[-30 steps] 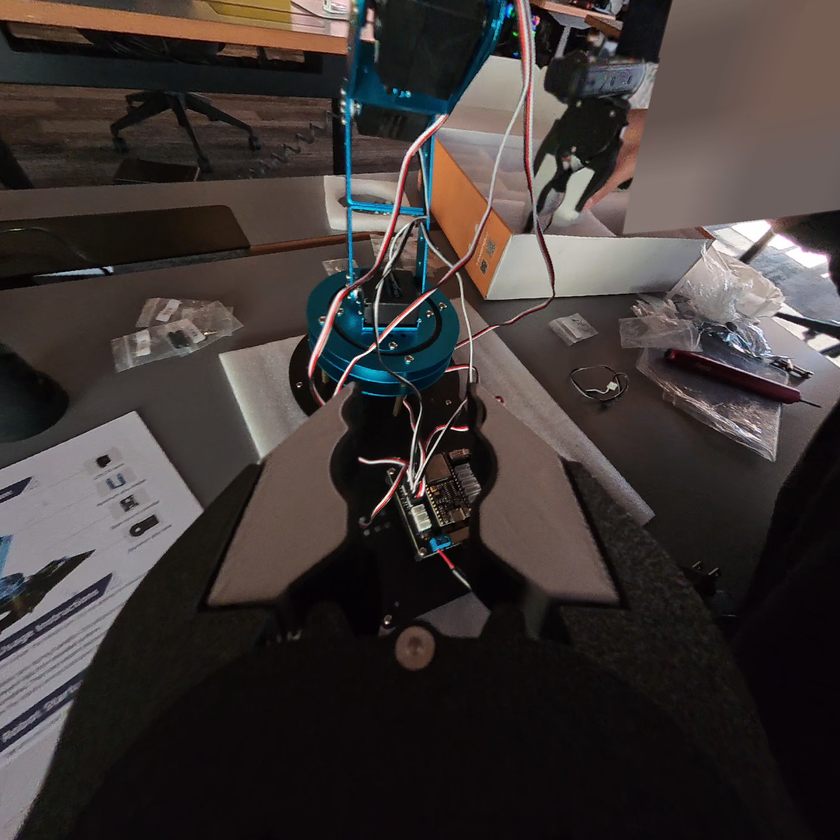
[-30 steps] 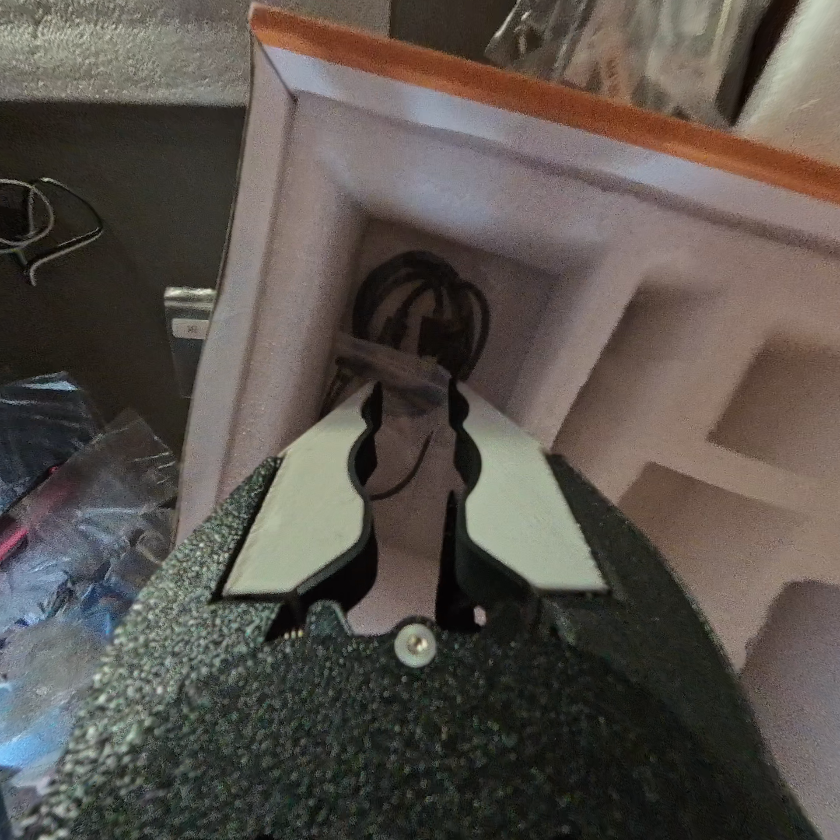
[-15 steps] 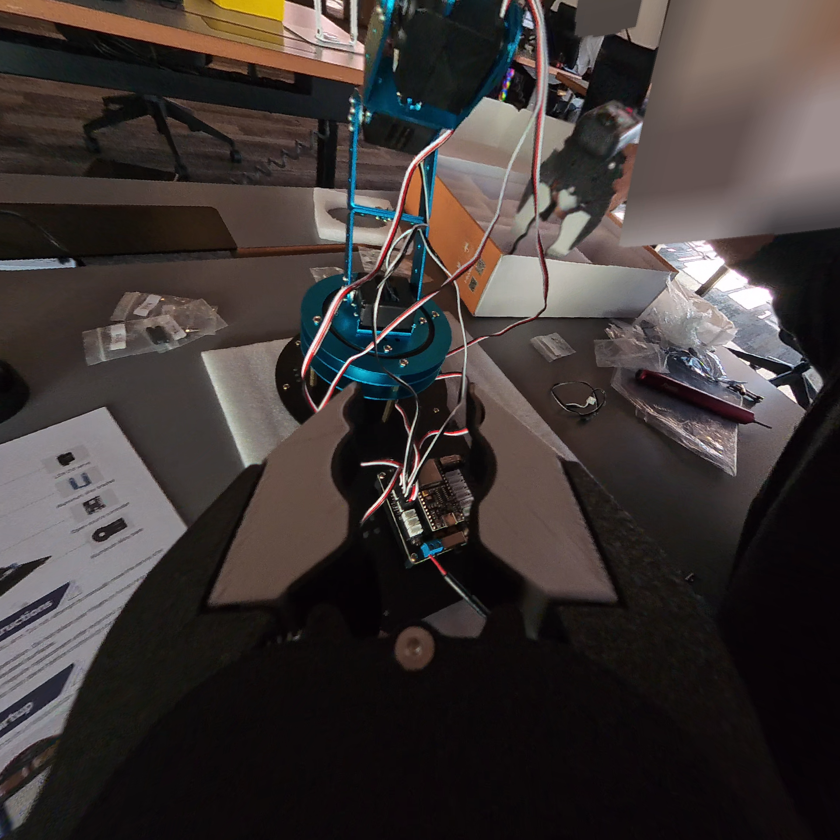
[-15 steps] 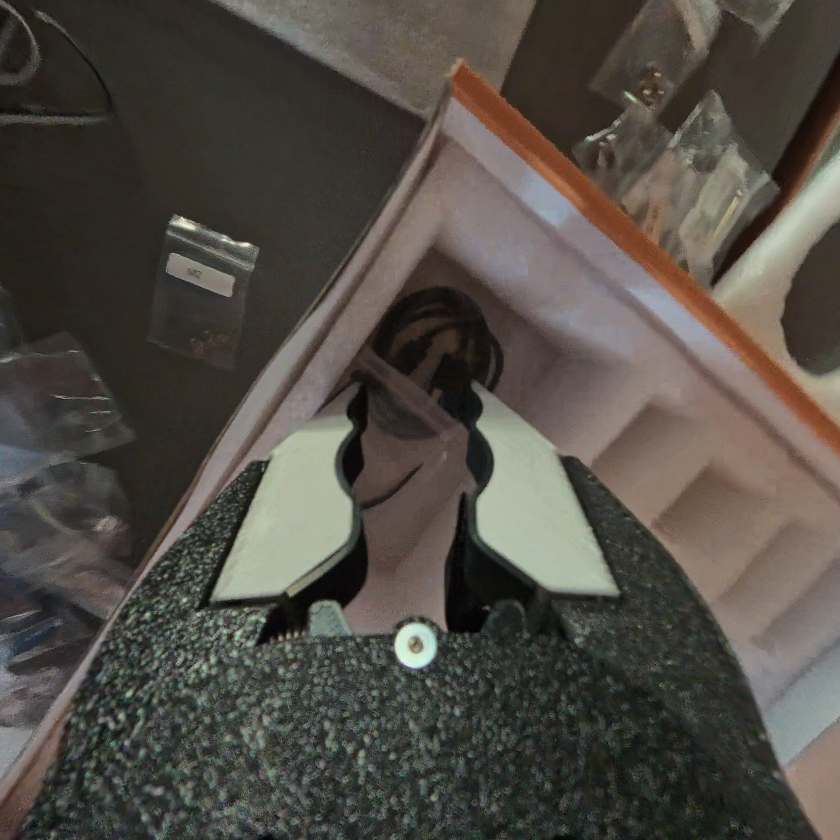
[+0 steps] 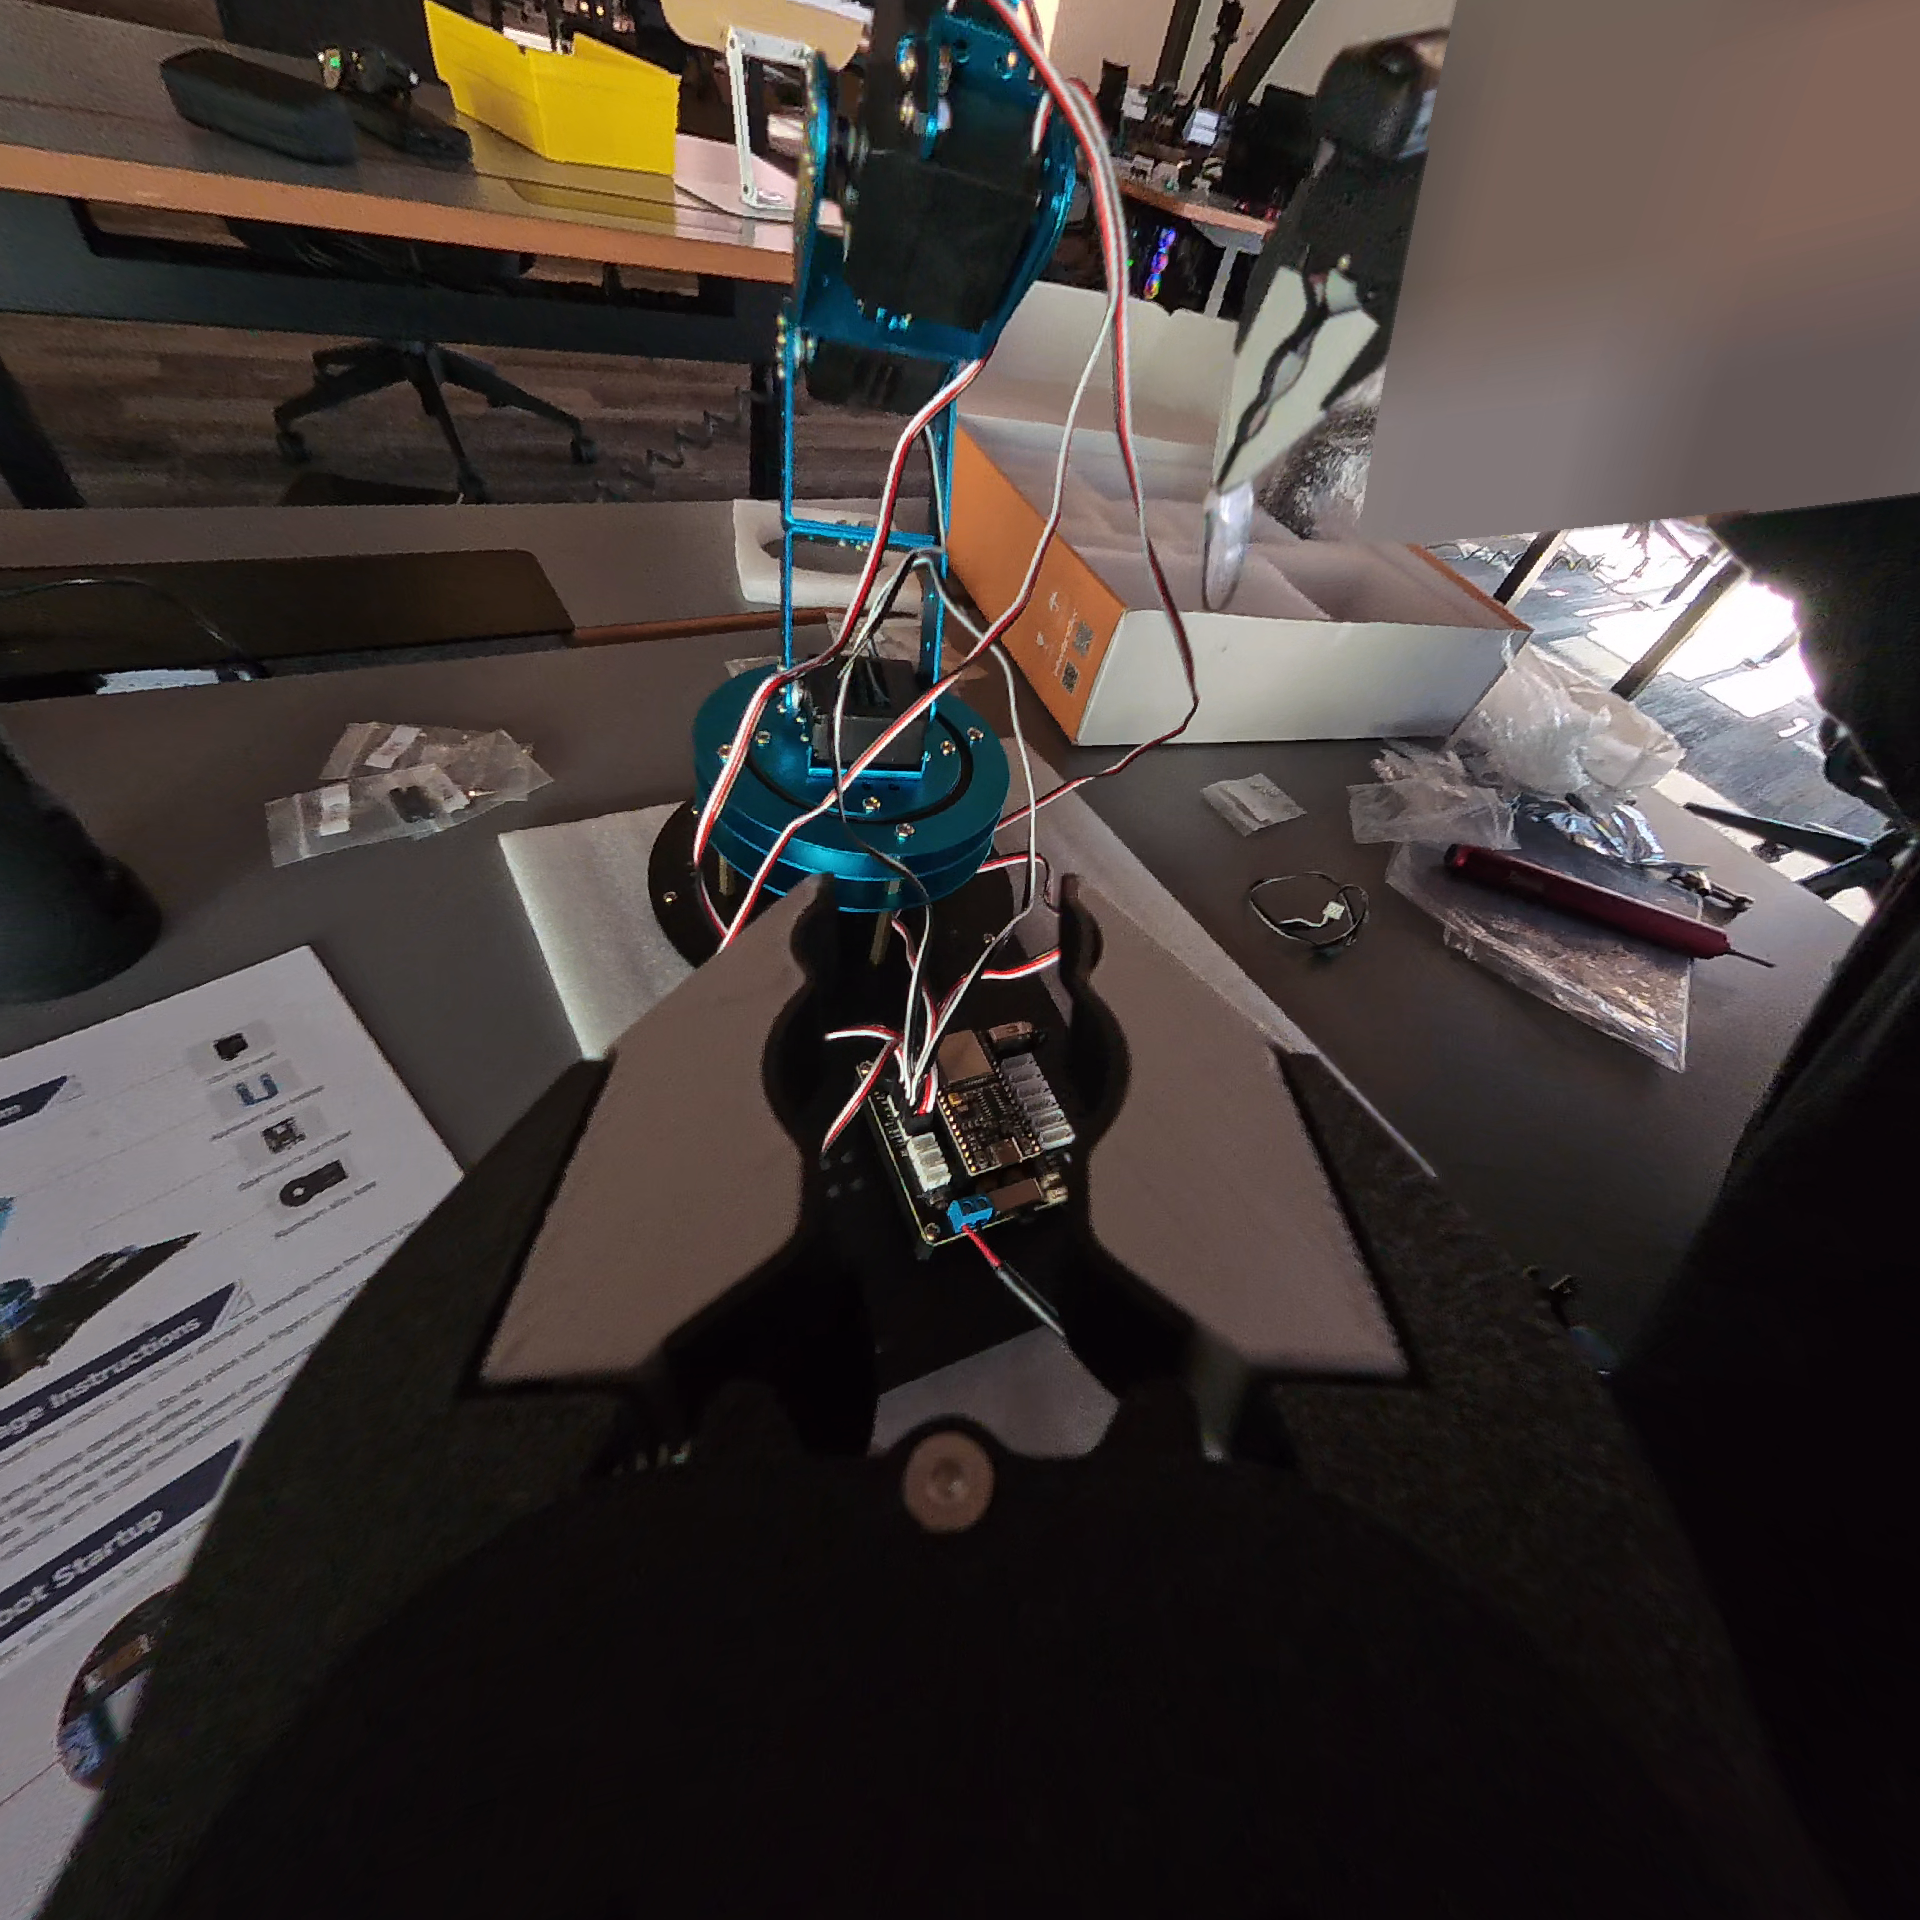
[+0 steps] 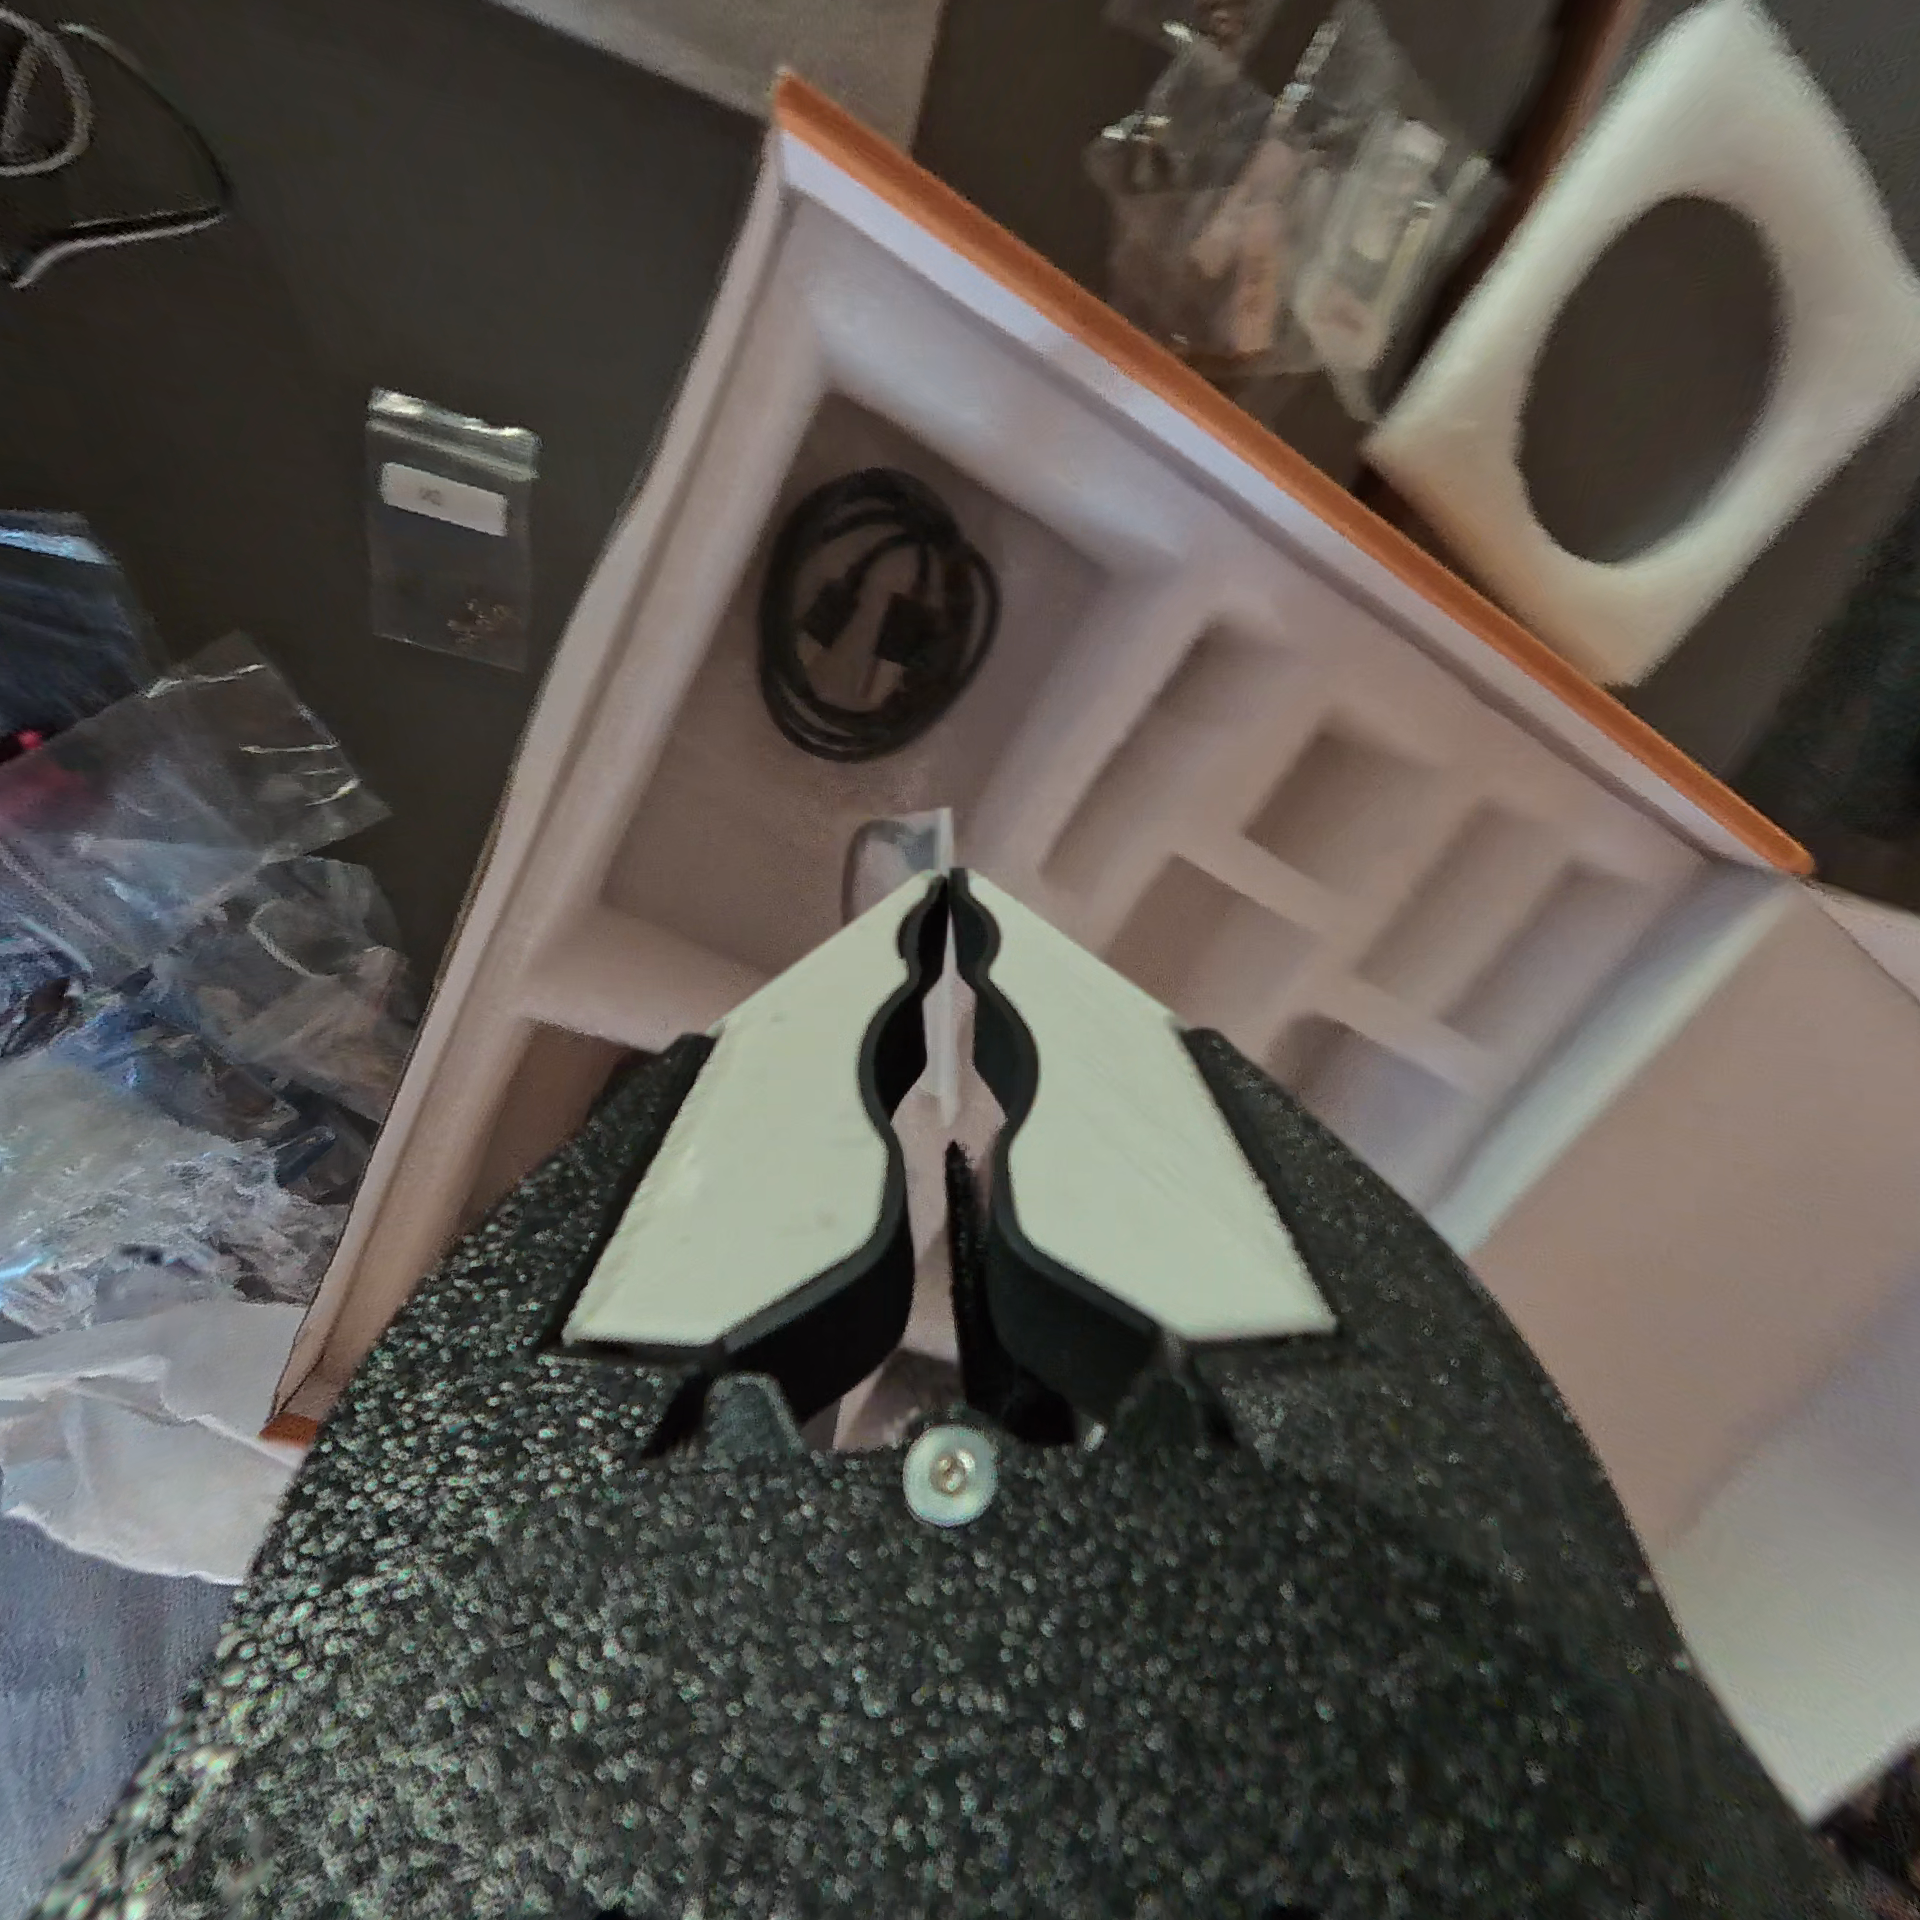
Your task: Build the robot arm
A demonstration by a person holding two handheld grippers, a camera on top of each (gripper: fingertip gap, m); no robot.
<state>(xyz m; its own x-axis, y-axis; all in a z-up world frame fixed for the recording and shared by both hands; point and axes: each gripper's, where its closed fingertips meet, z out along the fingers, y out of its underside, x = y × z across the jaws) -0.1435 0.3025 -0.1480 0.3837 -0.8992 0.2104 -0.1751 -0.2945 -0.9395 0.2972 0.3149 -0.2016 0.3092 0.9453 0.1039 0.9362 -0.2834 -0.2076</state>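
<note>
My left gripper [image 5: 935, 914] is open. Its fingers straddle the circuit board [image 5: 987, 1132] on the black base plate of a blue robot arm kit [image 5: 847, 790], with red, white and black wires running up the arm. My right gripper [image 6: 948, 878] is shut on a small clear plastic bag [image 6: 899, 842] and holds it above the white foam-lined box with the orange edge [image 6: 1039, 312]. A coiled black cable [image 6: 878, 613] lies in the box compartment below. In the left wrist view the right gripper [image 5: 1236, 488] hangs over the box [image 5: 1288, 665] with the bag dangling.
A printed instruction sheet [image 5: 156, 1195] lies at the left. Small parts bags [image 5: 395, 790] lie behind it. A red screwdriver [image 5: 1579, 909] on crumpled plastic and a small wire loop [image 5: 1304, 909] lie at the right. A white foam piece with a round hole [image 6: 1829, 187] lies beyond the box. Spacing between my two grippers at the tips: around 45 cm.
My right gripper has shut on the small clear bag and lifted it up out of the cable compartment. My left gripper has stayed over the circuit board with only a small shift.
</note>
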